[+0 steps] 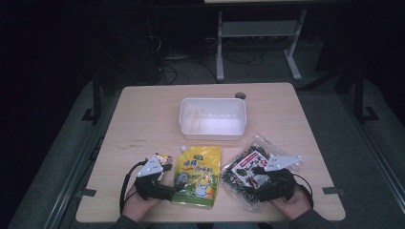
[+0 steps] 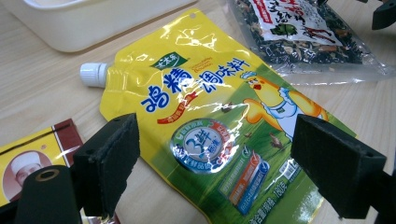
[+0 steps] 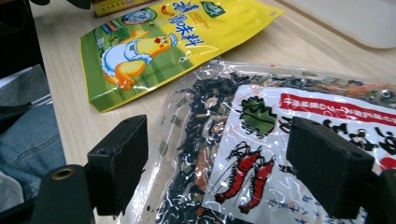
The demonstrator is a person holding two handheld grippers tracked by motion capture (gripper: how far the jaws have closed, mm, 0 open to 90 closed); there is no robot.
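We've got L gripper [image 2: 215, 158] jaws apart, yellow pouch [image 2: 210, 126] flat on table [image 1: 143, 109] right under them, no contact. R gripper [image 3: 217, 163] jaws apart too, over clear bag [image 3: 261, 140]. Tub [image 1: 213, 118] behind both.

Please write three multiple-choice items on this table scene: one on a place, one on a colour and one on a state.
1. Where does the white tub stand?
A. beyond the packets
B. by the person's hands
C. on the floor

2. What colour is the cap of the yellow pouch?
A. red
B. white
C. black

3. How is the left claw?
A. shut on the pouch
B. shut on the tub
C. open above the pouch

Key: 1 A, the tub sits past the pouch and the seaweed packet. 2 B, the screw cap is white. 3 C, the jaws stand apart, pressing nothing.
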